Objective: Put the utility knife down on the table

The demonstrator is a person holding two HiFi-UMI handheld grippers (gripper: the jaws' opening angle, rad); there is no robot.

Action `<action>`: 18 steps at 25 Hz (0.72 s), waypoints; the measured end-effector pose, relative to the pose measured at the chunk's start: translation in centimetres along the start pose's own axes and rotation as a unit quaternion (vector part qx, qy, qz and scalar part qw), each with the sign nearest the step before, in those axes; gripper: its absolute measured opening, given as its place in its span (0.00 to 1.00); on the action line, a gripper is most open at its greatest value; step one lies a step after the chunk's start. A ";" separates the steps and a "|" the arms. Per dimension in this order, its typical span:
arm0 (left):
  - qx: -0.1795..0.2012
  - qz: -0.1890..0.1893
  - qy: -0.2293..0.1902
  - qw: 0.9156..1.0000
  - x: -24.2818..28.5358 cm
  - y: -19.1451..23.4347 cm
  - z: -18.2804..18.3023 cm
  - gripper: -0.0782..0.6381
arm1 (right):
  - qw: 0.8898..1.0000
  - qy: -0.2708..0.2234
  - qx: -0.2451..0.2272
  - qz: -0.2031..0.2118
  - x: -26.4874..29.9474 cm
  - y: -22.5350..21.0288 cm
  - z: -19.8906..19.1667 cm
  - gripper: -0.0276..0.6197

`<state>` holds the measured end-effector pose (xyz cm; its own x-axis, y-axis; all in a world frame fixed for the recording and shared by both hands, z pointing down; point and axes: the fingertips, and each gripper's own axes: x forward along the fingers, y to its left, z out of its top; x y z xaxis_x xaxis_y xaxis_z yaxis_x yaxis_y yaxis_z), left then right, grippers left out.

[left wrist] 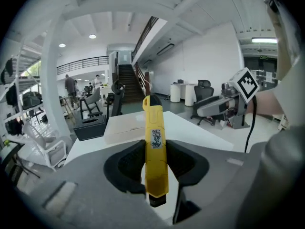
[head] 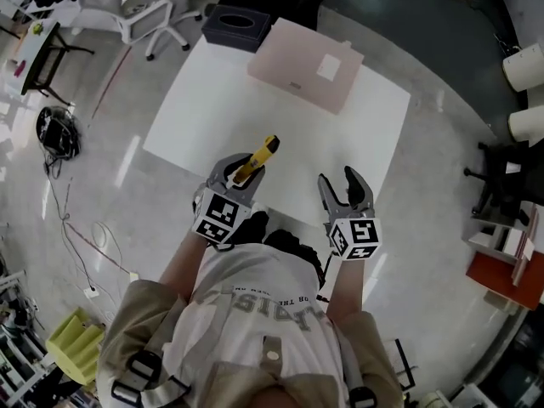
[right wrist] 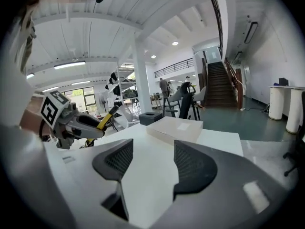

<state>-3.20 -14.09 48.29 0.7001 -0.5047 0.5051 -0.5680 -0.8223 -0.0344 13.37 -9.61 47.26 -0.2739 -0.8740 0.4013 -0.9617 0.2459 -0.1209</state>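
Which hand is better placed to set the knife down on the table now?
Left. The left gripper clamps the yellow knife, whose tip is over the white table. The right gripper is open and empty, so it would need a handover.

A glossy grey floor (head: 442, 253) surrounds a white table (head: 212, 126), which carries a pale pink box (head: 306, 65) near its far edge. A dark tissue box (head: 235, 25) sits at the far corner. White office chairs (head: 149, 11) stand beyond. A coil of cables (head: 58, 133) lies on the floor at the left, and a yellow crate (head: 76, 342) stands nearer on that side. The hall is tall, with white walls (left wrist: 200, 56), a white column (right wrist: 141, 75), a staircase (left wrist: 125, 82), a railed balcony (left wrist: 81, 63) and lit ceiling lamps (left wrist: 92, 36).
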 end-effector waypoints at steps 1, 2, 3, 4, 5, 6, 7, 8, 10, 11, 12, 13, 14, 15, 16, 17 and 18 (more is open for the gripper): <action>0.016 -0.014 0.009 1.000 0.6 0.0 -0.3 0.30 | 1.000 0.004 -0.008 0.004 0.4 0.1 0.0 0.45; 0.030 -0.028 0.017 0.999 1.2 -0.1 -0.6 0.30 | 1.000 0.010 -0.016 0.009 0.7 0.2 -0.1 0.45; 0.042 -0.044 0.023 0.998 1.8 -0.3 -0.8 0.30 | 0.999 0.016 -0.023 0.017 1.0 0.3 -0.3 0.45; 0.054 -0.058 0.030 0.996 2.3 -0.5 -1.0 0.30 | 0.999 0.023 -0.031 0.026 1.2 0.4 -0.4 0.45; 0.068 -0.072 0.036 0.994 2.9 -0.7 -1.2 0.30 | 0.998 0.031 -0.040 0.036 1.5 0.5 -0.5 0.45; 0.082 -0.084 0.044 0.992 3.3 -0.8 -1.3 0.30 | 0.997 0.039 -0.050 0.046 1.7 0.6 -0.6 0.45; 0.096 -0.096 0.053 0.989 3.8 -1.0 -1.6 0.30 | 0.996 0.047 -0.060 0.056 1.9 0.6 -0.7 0.45; 0.109 -0.108 0.062 0.986 4.2 -1.3 -1.9 0.30 | 0.994 0.054 -0.069 0.066 2.0 0.7 -0.8 0.45; 0.136 -0.130 0.079 0.979 5.1 -1.9 -2.5 0.30 | 0.990 0.069 -0.086 0.088 2.3 0.7 -0.8 0.45; 0.148 -0.139 0.087 0.975 5.6 -2.2 -2.8 0.30 | 0.987 0.078 -0.096 0.100 2.5 0.6 -0.9 0.45; 0.159 -0.147 0.095 0.972 6.1 -2.5 -3.2 0.30 | 0.984 0.089 -0.109 0.111 2.8 0.6 -1.0 0.45; 0.167 -0.154 0.102 0.968 6.6 -2.7 -3.5 0.30 | 0.980 0.099 -0.124 0.123 3.1 0.8 -1.1 0.45; 0.172 -0.160 0.109 0.966 7.0 -2.9 -3.9 0.30 | 0.975 0.109 -0.139 0.137 3.4 1.0 -1.2 0.45; 0.177 -0.165 0.116 0.963 7.5 -3.1 -4.3 0.30 | 0.969 0.119 -0.155 0.151 3.8 1.3 -1.2 0.45; 0.180 -0.169 0.122 0.961 7.9 -3.3 -4.6 0.30 | 0.963 0.128 -0.170 0.166 4.2 1.5 -1.4 0.45; 0.184 -0.173 0.128 0.959 8.3 -3.5 -4.8 0.30 | 0.956 0.138 -0.187 0.180 4.6 1.7 -1.5 0.45; 0.188 -0.177 0.133 0.957 8.7 -3.7 -5.0 0.30 | 0.948 0.149 -0.206 0.193 5.0 2.0 -1.8 0.45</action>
<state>2.82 -14.14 57.19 0.6566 -0.1340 0.7423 -0.0856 -0.9910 -0.1032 10.11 -12.76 50.65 -0.5373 -0.5432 0.6452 -0.6937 0.7197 0.0283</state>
